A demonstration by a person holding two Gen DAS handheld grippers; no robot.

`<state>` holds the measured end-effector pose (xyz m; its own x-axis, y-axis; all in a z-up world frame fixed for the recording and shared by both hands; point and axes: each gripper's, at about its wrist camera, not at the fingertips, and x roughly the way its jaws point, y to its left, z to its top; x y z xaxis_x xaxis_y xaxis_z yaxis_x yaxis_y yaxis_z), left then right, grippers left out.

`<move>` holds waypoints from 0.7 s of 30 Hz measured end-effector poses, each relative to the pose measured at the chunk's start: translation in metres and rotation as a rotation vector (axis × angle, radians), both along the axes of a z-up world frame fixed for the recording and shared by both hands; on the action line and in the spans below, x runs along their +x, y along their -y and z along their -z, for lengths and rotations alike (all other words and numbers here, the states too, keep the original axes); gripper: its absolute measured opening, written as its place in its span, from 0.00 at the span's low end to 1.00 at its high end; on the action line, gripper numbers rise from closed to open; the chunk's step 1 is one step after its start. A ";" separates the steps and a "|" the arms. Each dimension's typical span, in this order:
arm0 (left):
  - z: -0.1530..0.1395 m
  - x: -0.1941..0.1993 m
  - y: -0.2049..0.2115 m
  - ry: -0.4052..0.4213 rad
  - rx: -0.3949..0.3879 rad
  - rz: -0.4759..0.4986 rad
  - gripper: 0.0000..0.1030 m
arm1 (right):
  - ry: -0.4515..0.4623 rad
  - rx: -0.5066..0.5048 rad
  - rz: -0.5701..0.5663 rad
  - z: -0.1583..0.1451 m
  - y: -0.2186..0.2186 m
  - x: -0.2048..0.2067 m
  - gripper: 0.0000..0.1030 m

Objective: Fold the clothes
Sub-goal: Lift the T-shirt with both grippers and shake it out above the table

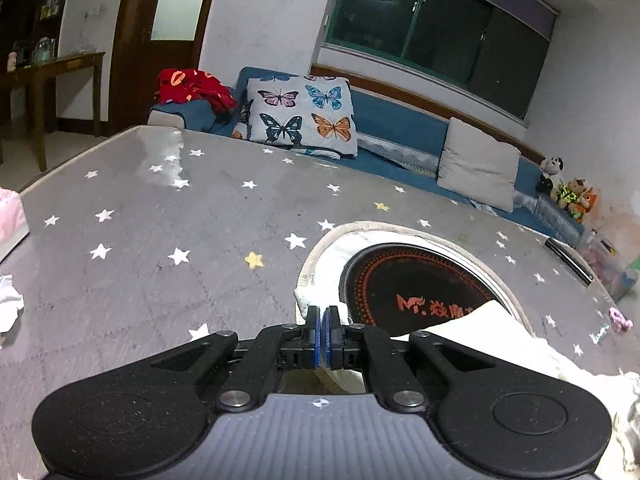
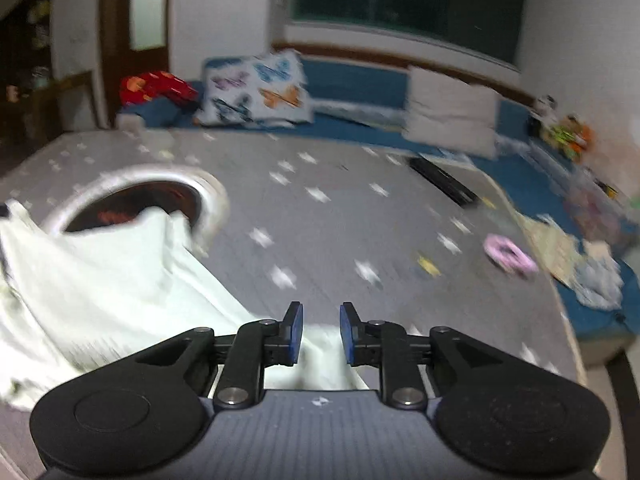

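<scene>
I am looking across the grey star-printed worktop [image 1: 168, 216], which is spreading out ahead of both grippers toward a blue sofa [image 1: 400, 128] at its far edge. A butterfly cushion [image 1: 302, 114] is leaning on the sofa far ahead and slightly left of my left gripper, with a plain grey cushion [image 1: 478, 166] farther to the right.

A round black burner plate [image 1: 420, 288] is sitting in the worktop just ahead and to the right of the left gripper. The pale garment [image 2: 104, 280] is lying bunched ahead and to the left of my right gripper, its far edge overlapping the burner plate, and its near edge is passing under that gripper's fingers.

My left gripper [image 1: 322, 322] is clenched, pads pressed together; white cloth is showing just beyond and beneath it, but I cannot tell whether it is pinching any. My right gripper [image 2: 321, 328] is released, its jaws standing well apart above the garment's edge.

A small pink ring-shaped thing [image 2: 510, 258] is lying ahead and to the right of the right gripper; that view is blurring.
</scene>
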<state>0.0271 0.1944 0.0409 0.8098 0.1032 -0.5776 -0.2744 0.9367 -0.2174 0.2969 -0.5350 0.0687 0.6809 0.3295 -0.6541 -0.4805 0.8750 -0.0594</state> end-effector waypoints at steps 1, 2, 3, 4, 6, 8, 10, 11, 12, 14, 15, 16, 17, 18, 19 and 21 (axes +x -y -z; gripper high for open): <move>0.001 0.000 0.001 0.001 0.005 -0.001 0.02 | -0.004 0.012 -0.037 0.000 -0.011 0.006 0.19; 0.001 0.000 0.002 0.000 0.008 -0.002 0.02 | -0.009 0.023 -0.075 0.000 -0.021 0.012 0.19; 0.002 -0.001 0.002 -0.001 0.009 -0.004 0.02 | -0.014 0.034 -0.112 0.000 -0.032 0.018 0.19; 0.003 -0.002 0.001 -0.003 0.010 -0.005 0.02 | -0.031 0.037 -0.151 0.004 -0.048 0.027 0.19; 0.005 -0.004 0.000 -0.009 0.010 -0.010 0.02 | -0.071 0.042 -0.216 0.013 -0.078 0.043 0.19; 0.006 -0.006 -0.001 -0.015 0.005 -0.015 0.02 | -0.108 0.040 -0.259 0.023 -0.106 0.057 0.18; 0.007 -0.006 -0.001 -0.021 0.001 -0.018 0.02 | -0.129 0.028 -0.286 0.034 -0.129 0.069 0.18; 0.007 -0.006 -0.002 -0.022 0.002 -0.017 0.03 | -0.140 0.023 -0.298 0.040 -0.139 0.073 0.18; 0.007 -0.005 -0.002 -0.023 0.002 -0.016 0.02 | -0.149 0.017 -0.305 0.046 -0.147 0.079 0.18; 0.006 -0.002 -0.003 -0.023 0.001 -0.013 0.03 | -0.160 -0.001 -0.318 0.059 -0.161 0.086 0.18; 0.006 -0.001 -0.003 -0.023 0.001 -0.011 0.03 | -0.161 -0.007 -0.320 0.062 -0.165 0.088 0.19; 0.006 0.001 -0.003 -0.023 0.001 -0.010 0.03 | -0.167 -0.014 -0.327 0.065 -0.172 0.089 0.19; 0.006 0.002 -0.003 -0.023 0.003 -0.008 0.03 | -0.169 -0.021 -0.329 0.068 -0.175 0.091 0.19; 0.005 0.004 -0.003 -0.023 0.005 -0.005 0.03 | -0.169 -0.028 -0.329 0.070 -0.177 0.093 0.19; 0.005 0.005 -0.003 -0.023 0.007 -0.002 0.03 | -0.169 -0.036 -0.329 0.073 -0.180 0.096 0.18; 0.004 0.008 -0.003 -0.022 0.012 0.003 0.03 | -0.168 -0.036 -0.335 0.074 -0.183 0.099 0.18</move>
<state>0.0350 0.1979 0.0368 0.7973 0.1078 -0.5938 -0.2761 0.9401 -0.2000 0.3957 -0.3520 -0.0055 0.4212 0.4905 -0.7629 -0.7454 0.6664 0.0168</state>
